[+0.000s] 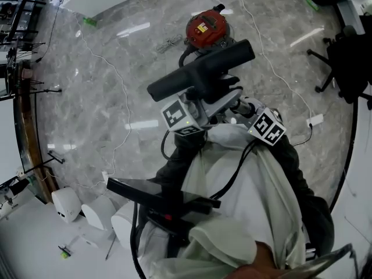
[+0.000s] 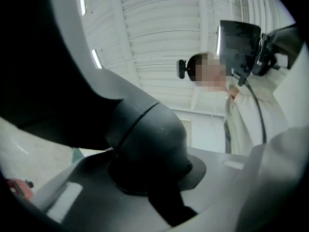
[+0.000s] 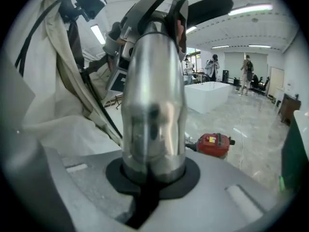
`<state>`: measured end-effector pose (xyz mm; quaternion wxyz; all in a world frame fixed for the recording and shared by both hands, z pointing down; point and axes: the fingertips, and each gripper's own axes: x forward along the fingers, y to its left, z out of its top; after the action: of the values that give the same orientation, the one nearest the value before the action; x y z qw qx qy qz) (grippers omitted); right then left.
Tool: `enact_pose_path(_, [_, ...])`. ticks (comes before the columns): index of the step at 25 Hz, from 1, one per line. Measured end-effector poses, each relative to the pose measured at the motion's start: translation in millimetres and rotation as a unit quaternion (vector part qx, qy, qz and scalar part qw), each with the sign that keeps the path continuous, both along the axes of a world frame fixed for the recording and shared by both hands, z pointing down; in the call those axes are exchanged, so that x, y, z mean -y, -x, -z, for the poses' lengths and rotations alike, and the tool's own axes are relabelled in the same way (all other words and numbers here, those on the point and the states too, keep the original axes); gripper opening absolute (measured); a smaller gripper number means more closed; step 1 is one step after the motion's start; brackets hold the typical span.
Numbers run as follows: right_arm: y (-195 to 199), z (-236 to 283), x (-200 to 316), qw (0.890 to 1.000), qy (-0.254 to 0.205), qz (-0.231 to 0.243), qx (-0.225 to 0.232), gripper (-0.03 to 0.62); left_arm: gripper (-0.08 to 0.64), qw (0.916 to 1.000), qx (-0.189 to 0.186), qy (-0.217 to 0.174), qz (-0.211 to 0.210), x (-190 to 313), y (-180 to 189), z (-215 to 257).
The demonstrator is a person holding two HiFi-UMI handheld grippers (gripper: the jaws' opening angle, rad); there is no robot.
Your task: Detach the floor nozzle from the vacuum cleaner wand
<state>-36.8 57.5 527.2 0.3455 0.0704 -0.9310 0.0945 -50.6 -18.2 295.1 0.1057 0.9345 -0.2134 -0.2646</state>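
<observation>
A person in a white coat point(image 1: 250, 202) holds a vacuum cleaner's floor nozzle point(image 1: 200, 71) up off a grey marble floor point(image 1: 99, 86), the black bar of the nozzle raised close below the head camera and lying across the middle of the scene. The left gripper point(image 2: 149, 178) is clamped on the nozzle's dark grey neck, which fills the space between its jaws, and it looks back up past the neck at the ceiling. The right gripper point(image 3: 153, 175), to the right and nearer the person, is closed narrowly on the shiny metal wand point(image 3: 153, 95), which rises from between its jaws to the nozzle at its far end; the two parts are not yet separated. The red vacuum cleaner body point(image 1: 205, 28) sits on the floor beyond the nozzle, well apart from both grippers, with a thin white cable point(image 1: 125, 97) trailing over the marble to its left. A black office chair point(image 1: 343, 57) stands at the far right
</observation>
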Motion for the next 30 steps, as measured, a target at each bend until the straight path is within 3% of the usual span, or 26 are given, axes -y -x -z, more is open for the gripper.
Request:
enact_pose_path(2, [-1,0,6,0.999,-0.009,-0.029,-0.014,0.040,0.081,0.9979,0.009,0.015,0.062,10,5,-2])
enact_pose_path(4, [0,2,9,0.999,-0.011,-0.047,-0.013,0.040,0.078,0.9947,0.010,0.029,0.098,17,9,-3])
enact_pose_path(8, [0,2,19,0.997,-0.026,-0.061,-0.026,0.040,0.078,0.9903,0.010,0.048,0.130,27,16,-6])
enact_pose_path(11, [3,-1,19,0.998,-0.022,-0.051,-0.030,0.040,0.078,0.9900,0.010,0.049,0.132,27,21,-9])
enact_pose_path(19, [5,0,11,1.000,-0.017,-0.010,-0.017,0.040,0.080,0.9970,0.007,0.013,0.076,13,16,-3])
enact_pose_path(24, [7,3,1,1.000,-0.008,0.027,0.001,0.040,0.080,0.9998,-0.001,-0.017,-0.008,-5,8,4])
enact_pose_path(28, [4,6,-9,0.997,0.004,0.077,0.022,0.040,0.080,0.9936,-0.022,-0.041,-0.103,-24,-2,11])
enact_pose_path(30, [3,8,-3,0.997,-0.004,0.075,0.025,0.040,0.078,0.9915,-0.038,-0.041,-0.117,-22,-3,16])
